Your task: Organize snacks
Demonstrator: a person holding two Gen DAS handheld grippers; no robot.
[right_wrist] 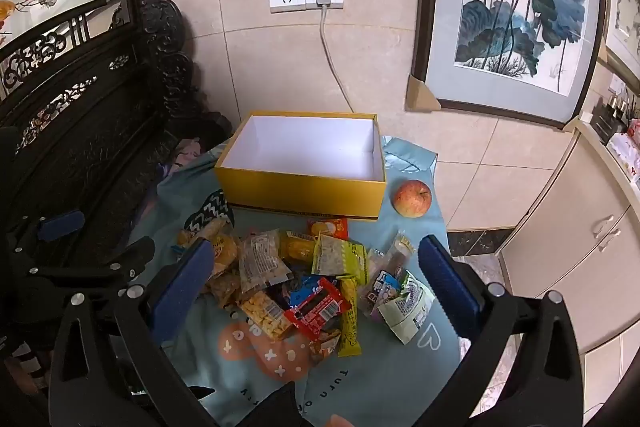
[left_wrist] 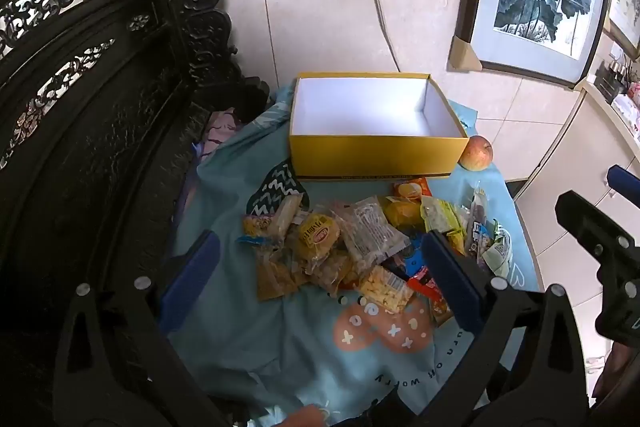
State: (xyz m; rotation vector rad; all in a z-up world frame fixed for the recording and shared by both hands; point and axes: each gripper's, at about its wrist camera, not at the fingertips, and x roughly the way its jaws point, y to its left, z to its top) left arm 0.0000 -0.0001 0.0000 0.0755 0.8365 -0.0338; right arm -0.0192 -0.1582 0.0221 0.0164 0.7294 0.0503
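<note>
Tongs [right_wrist: 316,279] over blue cloth [right_wrist: 400,367], tiled wall [right_wrist: 380,59] behind

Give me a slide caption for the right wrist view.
Open right gripper above snack pile; empty yellow box behind.

Lighting: even, soft indoor light, moderately bright; source not visible. Shadows: faint under the yellow box [left_wrist: 378,151] and apple [right_wrist: 412,198]. Dark carved screen [left_wrist: 100,107]: underexposed, detail lost in its lower parts. Glare: mild sheen on snack wrappers [right_wrist: 304,287]. Distortion: strong fisheye bending of the wall tiles and framed painting [right_wrist: 520,7]; black vignette at corners. Focus: centre fairly sharp, edges soft.
</note>
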